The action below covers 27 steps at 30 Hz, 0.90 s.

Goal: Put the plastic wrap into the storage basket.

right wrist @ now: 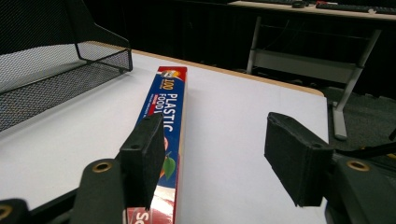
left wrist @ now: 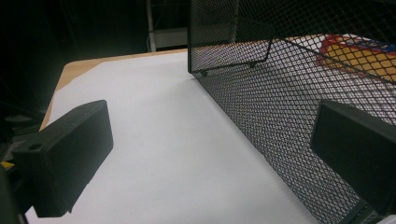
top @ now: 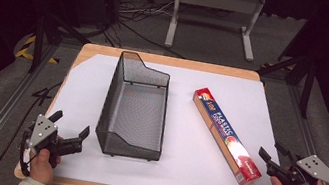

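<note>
A mesh basket stands mid-table, a wrap box lying to its right. Left tool gapes empty beside the basket; right tool, also released, sits near the box's end

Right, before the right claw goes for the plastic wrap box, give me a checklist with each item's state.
1. Right claw open: ok, jaws apart.
2. Long blue and red plastic wrap carton lying flat, clear of other things: ok.
3. Right claw lined up on the carton: not ok, its near end sits by one jaw, not between both.
4. Black wire mesh basket empty: ok.
5. Left claw open, holding nothing, beside the basket: ok.
6. Carton weight: cannot tell.
</note>
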{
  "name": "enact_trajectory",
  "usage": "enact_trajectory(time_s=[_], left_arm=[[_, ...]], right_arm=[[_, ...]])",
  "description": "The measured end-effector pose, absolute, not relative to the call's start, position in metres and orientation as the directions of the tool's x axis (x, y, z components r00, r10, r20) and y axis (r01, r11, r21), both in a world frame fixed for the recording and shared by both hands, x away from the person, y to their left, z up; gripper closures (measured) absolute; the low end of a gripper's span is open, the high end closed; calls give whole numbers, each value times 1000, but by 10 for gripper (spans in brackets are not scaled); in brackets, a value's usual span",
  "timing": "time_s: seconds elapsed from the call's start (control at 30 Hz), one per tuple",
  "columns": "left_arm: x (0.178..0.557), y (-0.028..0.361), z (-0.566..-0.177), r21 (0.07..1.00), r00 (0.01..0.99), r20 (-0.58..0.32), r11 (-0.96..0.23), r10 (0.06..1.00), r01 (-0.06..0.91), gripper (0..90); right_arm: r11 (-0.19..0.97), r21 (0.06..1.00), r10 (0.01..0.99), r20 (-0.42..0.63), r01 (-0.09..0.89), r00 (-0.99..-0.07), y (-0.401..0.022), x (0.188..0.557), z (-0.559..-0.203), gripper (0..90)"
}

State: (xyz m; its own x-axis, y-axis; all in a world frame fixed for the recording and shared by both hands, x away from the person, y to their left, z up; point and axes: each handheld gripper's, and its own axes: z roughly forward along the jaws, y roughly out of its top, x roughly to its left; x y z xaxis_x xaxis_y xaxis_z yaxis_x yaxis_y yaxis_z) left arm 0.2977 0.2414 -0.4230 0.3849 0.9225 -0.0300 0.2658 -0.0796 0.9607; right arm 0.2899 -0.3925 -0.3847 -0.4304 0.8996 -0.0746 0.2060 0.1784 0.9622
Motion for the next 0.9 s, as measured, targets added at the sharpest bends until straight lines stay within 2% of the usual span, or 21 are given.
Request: enact_trajectory(time_s=[0.2, 0.33, 0.5, 0.6, 0.7, 0.83, 0.9], left_arm=[[297, 242, -424, 960, 381, -26, -82, 924, 266, 1], [296, 241, -424, 959, 369, -23, -84, 929, 270, 1], [296, 240, -424, 960, 364, -22, -82, 931, 268, 1], [298, 238, -425, 957, 366, -22, -85, 931, 276, 1], [300, 236, -425, 957, 373, -19, -91, 928, 275, 1], [300, 236, -426, 955, 373, -13, -99, 928, 278, 1], [299, 236, -426, 956, 366, -19, -91, 930, 280, 1]], right_arm=[[182, 963, 892, -76, 201, -445, -387, 292, -379, 351], [176, 966, 866, -60, 190, -496, -378, 302, -369, 286], [168, 970, 852, -55, 174, -520, -368, 309, -353, 285], [203, 956, 828, -50, 214, -558, -361, 321, -346, 277], [244, 942, 826, -78, 229, -558, -353, 332, -340, 354], [292, 914, 822, -90, 281, -563, -343, 344, -336, 383], [312, 904, 822, -102, 293, -561, -340, 350, -335, 333]])
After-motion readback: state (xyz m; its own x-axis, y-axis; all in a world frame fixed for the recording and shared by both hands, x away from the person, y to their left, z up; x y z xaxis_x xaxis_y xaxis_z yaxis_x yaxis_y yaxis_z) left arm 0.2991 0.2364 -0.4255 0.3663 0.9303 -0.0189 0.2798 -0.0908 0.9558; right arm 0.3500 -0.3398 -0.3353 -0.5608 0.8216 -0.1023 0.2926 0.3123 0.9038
